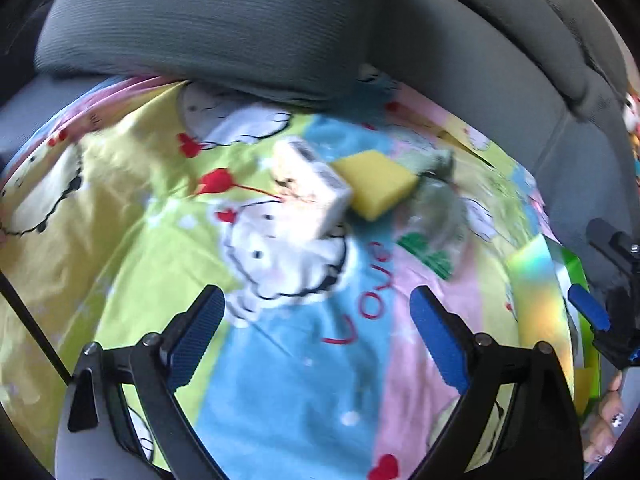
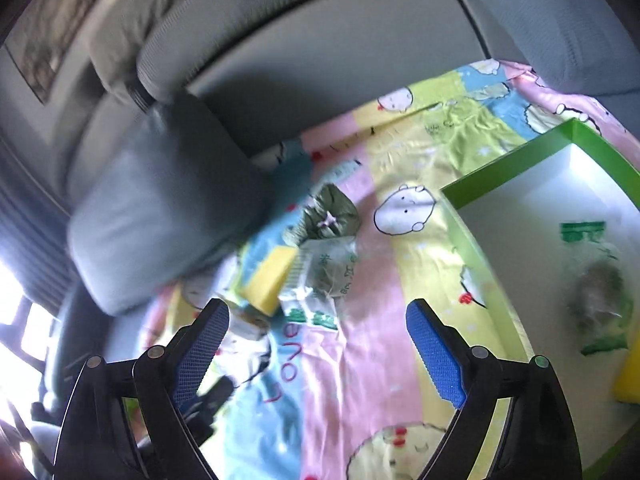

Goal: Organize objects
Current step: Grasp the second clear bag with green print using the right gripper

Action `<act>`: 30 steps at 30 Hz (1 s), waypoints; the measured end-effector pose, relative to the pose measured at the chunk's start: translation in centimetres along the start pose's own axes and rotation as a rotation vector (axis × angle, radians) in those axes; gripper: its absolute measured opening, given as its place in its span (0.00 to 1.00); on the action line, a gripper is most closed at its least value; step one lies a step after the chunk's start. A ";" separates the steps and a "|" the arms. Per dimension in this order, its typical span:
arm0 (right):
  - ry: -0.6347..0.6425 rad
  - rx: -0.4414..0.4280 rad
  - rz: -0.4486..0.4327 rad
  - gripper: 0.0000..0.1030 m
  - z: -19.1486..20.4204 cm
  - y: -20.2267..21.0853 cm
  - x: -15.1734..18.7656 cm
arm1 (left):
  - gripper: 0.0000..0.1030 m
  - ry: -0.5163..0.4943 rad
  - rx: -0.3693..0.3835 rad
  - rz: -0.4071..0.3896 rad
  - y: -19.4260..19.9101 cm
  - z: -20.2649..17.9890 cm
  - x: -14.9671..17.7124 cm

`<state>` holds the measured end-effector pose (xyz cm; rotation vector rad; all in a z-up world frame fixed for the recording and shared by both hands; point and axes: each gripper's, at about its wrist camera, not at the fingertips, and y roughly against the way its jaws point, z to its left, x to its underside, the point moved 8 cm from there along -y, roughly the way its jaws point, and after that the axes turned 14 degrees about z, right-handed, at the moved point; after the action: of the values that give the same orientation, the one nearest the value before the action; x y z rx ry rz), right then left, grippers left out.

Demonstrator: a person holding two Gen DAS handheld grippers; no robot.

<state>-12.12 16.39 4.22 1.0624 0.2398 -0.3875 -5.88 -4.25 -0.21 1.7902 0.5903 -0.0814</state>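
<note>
Gaping wide and empty, left gripper (image 1: 318, 332) and right gripper (image 2: 318, 350) overhang bare sheet (image 2: 360, 360); green box (image 2: 472, 248) rim rightward

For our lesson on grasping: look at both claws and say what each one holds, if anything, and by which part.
Nothing is held. The left claw and the right claw both stand wide open over the patterned sheet, with nothing between their blue pads.
</note>
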 end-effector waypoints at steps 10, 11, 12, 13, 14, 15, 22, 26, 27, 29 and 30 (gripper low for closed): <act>0.033 0.211 0.130 0.88 1.8 -10.5 -2.5 | 0.91 0.056 -0.048 -0.012 0.5 3.0 -0.7; 0.036 0.226 0.134 0.88 1.6 -11.2 -2.7 | 0.91 0.055 -0.046 -0.012 0.6 3.1 -0.7; 0.031 0.235 0.147 0.88 1.3 -11.9 -2.8 | 0.91 0.056 -0.043 -0.010 0.6 3.1 -0.7; 0.015 0.234 0.164 0.88 0.8 -12.5 -2.8 | 0.91 0.058 -0.040 -0.009 0.6 3.2 -0.8; -0.008 0.207 0.175 0.88 0.5 -12.9 -2.7 | 0.91 0.061 -0.037 -0.010 0.6 3.3 -0.9; -0.019 0.185 0.179 0.85 0.4 -13.1 -2.7 | 0.91 0.064 -0.033 -0.011 0.6 3.3 -0.9; 0.036 0.186 0.181 0.53 0.6 -12.4 -1.5 | 0.91 0.054 -0.008 0.003 0.4 2.7 -0.8; 0.042 0.147 0.234 0.52 0.9 -10.6 0.5 | 0.91 0.055 0.022 0.000 0.6 2.4 -0.8; 0.054 0.108 0.267 0.52 1.2 -9.9 1.5 | 0.91 0.059 0.032 0.005 0.5 2.4 -0.8; 0.063 0.045 0.323 0.52 1.8 -9.2 2.8 | 0.91 0.069 0.043 0.012 0.4 2.4 -0.7; 0.073 0.021 0.359 0.52 2.0 -8.5 3.9 | 0.91 0.076 0.047 0.013 0.4 2.5 -0.7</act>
<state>-12.14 10.22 -3.06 1.1160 0.1066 -0.0284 -5.68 -6.91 -0.37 1.8488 0.6361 -0.0185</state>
